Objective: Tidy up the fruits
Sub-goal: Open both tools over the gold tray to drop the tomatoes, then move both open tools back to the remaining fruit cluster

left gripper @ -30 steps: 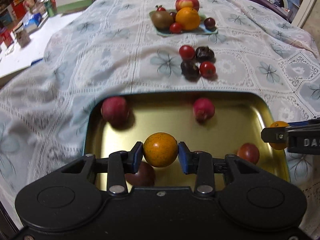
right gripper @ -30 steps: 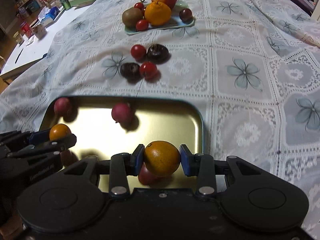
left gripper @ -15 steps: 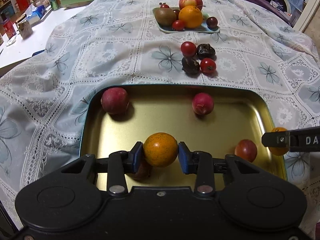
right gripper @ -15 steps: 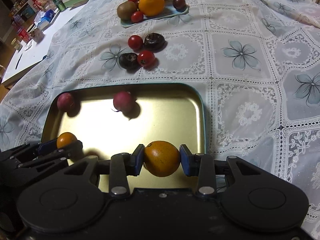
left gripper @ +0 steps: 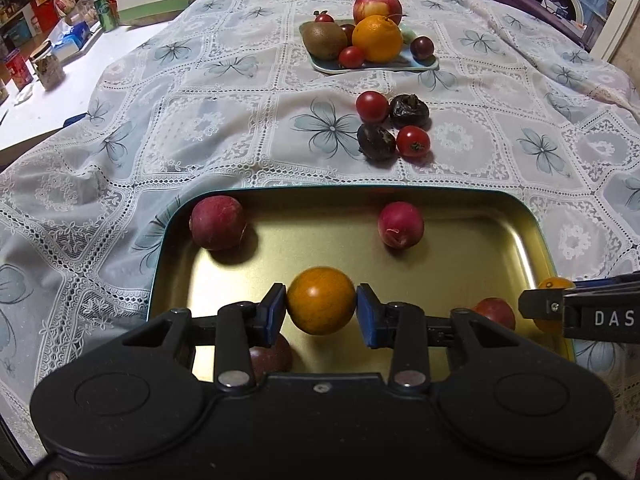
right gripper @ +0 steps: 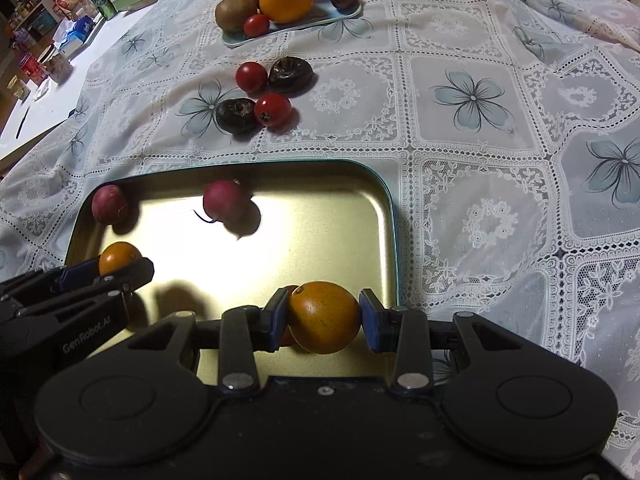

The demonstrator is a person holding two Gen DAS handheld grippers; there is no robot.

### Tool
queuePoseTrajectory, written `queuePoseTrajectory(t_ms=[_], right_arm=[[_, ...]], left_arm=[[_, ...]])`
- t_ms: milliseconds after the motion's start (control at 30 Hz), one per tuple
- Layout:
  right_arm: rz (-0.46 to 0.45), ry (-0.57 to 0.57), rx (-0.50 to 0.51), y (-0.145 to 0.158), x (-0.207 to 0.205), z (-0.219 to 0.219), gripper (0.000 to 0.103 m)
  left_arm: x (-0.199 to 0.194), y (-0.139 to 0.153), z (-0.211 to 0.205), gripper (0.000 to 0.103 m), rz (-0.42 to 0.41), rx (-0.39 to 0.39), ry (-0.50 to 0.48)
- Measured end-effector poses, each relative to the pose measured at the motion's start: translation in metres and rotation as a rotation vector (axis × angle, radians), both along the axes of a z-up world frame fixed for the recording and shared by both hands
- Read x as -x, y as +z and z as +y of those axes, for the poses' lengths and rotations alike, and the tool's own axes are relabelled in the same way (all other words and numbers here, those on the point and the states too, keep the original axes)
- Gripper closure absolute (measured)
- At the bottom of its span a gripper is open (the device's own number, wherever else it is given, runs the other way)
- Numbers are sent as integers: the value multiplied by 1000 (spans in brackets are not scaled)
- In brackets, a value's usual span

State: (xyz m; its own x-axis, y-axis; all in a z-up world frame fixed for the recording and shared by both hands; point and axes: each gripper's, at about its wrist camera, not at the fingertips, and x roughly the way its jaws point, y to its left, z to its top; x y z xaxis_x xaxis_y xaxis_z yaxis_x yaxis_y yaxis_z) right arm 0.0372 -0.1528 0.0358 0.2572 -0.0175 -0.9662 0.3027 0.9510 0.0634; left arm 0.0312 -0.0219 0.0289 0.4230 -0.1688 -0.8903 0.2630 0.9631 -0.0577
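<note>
My left gripper (left gripper: 321, 306) is shut on a small orange fruit (left gripper: 321, 304), held just above the gold tray (left gripper: 440, 264) near its front left. My right gripper (right gripper: 324, 316) is shut on a second orange fruit (right gripper: 325, 316) over the tray's front right corner (right gripper: 320, 240). Each gripper shows in the other's view, still gripping its fruit: the right gripper (left gripper: 560, 308) and the left gripper (right gripper: 116, 268). In the tray lie a dark red fruit (left gripper: 217, 222), a pink-red one (left gripper: 400, 224), a red one (left gripper: 494, 312) and a dark one (left gripper: 272, 356) half hidden under my left finger.
Two red tomatoes and two dark brown fruits (left gripper: 394, 124) lie loose on the lace tablecloth beyond the tray. A pale plate (left gripper: 424, 65) further back holds an apple, an orange, a kiwi and small tomatoes. Boxes and jars (left gripper: 48, 68) crowd the far left.
Both grippers keep their orange fruits over the tray. The right wrist view has tilted slightly, so the red fruit under it shifts in and out of sight. Nothing was let go.
</note>
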Motion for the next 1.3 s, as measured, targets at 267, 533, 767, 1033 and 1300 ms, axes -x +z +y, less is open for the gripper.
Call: queuePoseTrajectory(t_ms=[267, 533, 767, 1033, 1300], right_arm=[[-27, 16, 30, 6, 3, 4, 62], [-8, 24, 14, 2, 2, 5, 62], [-2, 33, 12, 1, 2, 6, 62], [6, 38, 7, 0, 2, 8, 62], [12, 39, 2, 1, 1, 6, 62]], left_arm=[[2, -1, 1, 56, 5, -2, 1], [5, -4, 1, 56, 14, -11, 0], [6, -6, 0, 56, 18, -17, -4], [7, -8, -1, 56, 30, -22, -11], [5, -8, 1, 56, 40, -16, -4]])
